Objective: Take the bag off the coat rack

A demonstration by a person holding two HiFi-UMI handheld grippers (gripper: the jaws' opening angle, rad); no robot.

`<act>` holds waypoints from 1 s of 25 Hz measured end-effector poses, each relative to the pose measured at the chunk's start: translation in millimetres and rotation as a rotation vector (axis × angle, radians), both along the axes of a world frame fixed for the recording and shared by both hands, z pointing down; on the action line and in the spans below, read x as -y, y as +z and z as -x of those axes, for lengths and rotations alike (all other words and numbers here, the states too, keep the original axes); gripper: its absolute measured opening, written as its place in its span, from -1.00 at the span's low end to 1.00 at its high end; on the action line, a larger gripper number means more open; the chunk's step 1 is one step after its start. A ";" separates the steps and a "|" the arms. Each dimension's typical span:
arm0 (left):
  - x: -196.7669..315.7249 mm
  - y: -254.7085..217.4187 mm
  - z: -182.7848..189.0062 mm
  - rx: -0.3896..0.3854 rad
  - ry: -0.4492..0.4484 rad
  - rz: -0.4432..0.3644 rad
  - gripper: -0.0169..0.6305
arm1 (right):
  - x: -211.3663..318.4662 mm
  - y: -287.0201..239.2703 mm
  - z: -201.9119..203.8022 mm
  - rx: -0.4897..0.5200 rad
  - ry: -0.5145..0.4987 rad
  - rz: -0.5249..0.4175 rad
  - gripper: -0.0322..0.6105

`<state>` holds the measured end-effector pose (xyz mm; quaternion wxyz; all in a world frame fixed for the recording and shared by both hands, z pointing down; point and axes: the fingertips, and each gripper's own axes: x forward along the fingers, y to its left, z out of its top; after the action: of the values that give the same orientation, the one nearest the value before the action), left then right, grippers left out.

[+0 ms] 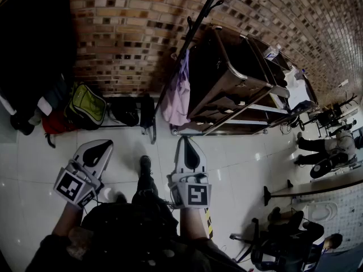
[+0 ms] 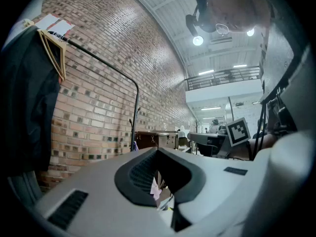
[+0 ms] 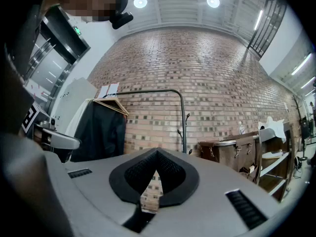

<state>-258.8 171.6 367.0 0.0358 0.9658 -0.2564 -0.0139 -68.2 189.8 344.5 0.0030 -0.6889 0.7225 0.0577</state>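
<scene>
Bag (image 1: 177, 95): pale purple cloth, hanging low on the pole of the coat rack (image 1: 195, 30), well ahead of both tongs.
Left gripper (image 1: 99, 147): held low over the floor, pointing forward, jaws together, nothing between them.
Right gripper (image 1: 189, 147): alongside, pointing at the rack, jaws together, empty.
Floor (image 1: 238, 157): glossy white tiles.
Room: brick wall (image 1: 125, 33) behind the rack; green backpack (image 1: 86, 105) at the wall's foot, left of the rack.
</scene>
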 end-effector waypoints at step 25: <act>215.6 2.2 -193.9 0.038 0.013 -0.017 -0.89 | 230.8 7.2 -179.5 0.031 -0.019 -0.009 -0.91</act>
<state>-64.9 -43.9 369.2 0.0227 0.9678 -0.2505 0.0023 111.4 -41.0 351.6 0.0177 -0.6830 0.7285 0.0502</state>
